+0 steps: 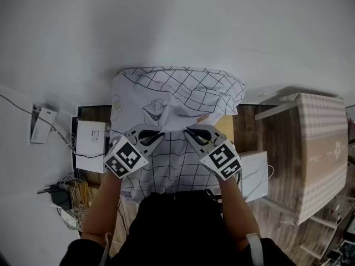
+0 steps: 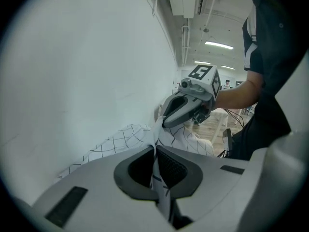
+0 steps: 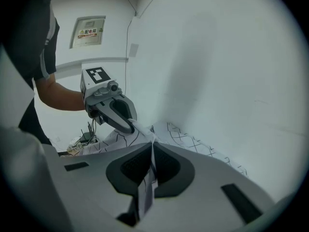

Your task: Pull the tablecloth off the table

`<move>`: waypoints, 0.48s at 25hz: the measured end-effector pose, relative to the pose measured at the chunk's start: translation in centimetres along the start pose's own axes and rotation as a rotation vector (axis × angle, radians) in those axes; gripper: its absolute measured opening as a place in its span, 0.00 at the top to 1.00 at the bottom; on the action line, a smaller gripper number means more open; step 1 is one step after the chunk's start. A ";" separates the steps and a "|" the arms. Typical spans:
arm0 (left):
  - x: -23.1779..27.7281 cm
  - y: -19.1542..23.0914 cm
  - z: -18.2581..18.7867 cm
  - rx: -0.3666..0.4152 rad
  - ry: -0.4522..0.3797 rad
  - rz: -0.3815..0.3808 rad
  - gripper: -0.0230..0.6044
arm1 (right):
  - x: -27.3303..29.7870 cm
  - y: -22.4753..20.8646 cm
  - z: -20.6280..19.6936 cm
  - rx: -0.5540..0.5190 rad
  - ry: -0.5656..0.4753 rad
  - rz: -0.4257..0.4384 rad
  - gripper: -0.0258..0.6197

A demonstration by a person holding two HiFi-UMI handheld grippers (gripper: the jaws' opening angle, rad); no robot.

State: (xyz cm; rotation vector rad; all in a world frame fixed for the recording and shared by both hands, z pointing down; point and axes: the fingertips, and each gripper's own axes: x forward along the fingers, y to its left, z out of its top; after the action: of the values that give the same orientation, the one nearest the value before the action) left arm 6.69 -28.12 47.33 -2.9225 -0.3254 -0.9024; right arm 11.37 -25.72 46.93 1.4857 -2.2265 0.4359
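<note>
A white fabric tablecloth with a thin black grid and a small printed figure (image 1: 183, 93) lies crumpled over a table that stands against a plain white wall (image 1: 177, 26). Its far part is bunched close to the wall, and its near part hangs down in front of the person's dark clothing. A pale tan patch shows just beside the cloth's right edge, but I cannot tell what it belongs to.

The grey-and-white left gripper (image 1: 160, 132) has its jaws closed on a pinched fold of the cloth; in the left gripper view a strip of the gridded fabric runs straight down between the dark pads. The matching right gripper (image 1: 189, 131) is clamped the same way on a fold just beside the first. The two grippers are near each other above the cloth's middle, and the fabric between them rises into a ridge.

To the left lie a flat white box (image 1: 91, 138) and a tangle of cables (image 1: 66, 195). Well apart to the right stands a second table under a pinkish checked cover (image 1: 321, 148).
</note>
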 end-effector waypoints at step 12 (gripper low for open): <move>-3.7 3.2 9.0 0.100 -0.135 0.084 0.95 | -3.8 -3.1 8.6 -0.113 -0.126 -0.072 0.93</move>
State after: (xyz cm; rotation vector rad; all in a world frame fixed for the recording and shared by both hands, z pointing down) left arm 9.39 -30.83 37.83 -2.8862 -0.2449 -0.6596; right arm 13.99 -28.00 37.69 1.5666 -2.2439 0.1956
